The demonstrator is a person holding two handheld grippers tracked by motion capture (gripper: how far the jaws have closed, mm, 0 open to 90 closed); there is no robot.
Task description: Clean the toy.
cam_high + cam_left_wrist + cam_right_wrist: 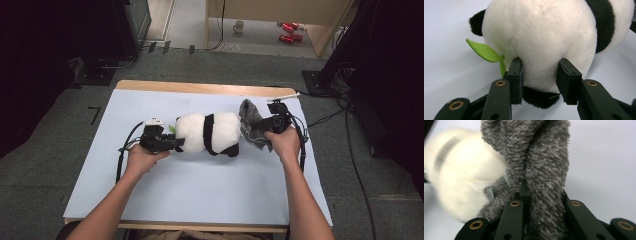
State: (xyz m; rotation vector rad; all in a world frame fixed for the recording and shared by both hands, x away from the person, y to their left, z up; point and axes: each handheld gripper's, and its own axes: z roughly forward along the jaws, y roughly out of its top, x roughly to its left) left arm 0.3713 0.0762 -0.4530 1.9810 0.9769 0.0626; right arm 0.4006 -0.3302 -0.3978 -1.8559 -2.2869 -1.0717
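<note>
The panda toy lies on its side at the middle of the bench, a grey fuzzy cloth bunched at its right end. The left claw is clamped on the toy's white plush, the right claw pinched together on the cloth. To do this well, I'd keep the toy pinned and draw the cloth evenly along it without letting it bunch.

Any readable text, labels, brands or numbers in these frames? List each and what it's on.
"7": black mark on the grey floor left of the table, as it reads from the high view.
Red cans on the far floor: print too small to read.
Mug beside them: too small to tell.
Panda plush, grey cloth, both tongs: no text.
</note>
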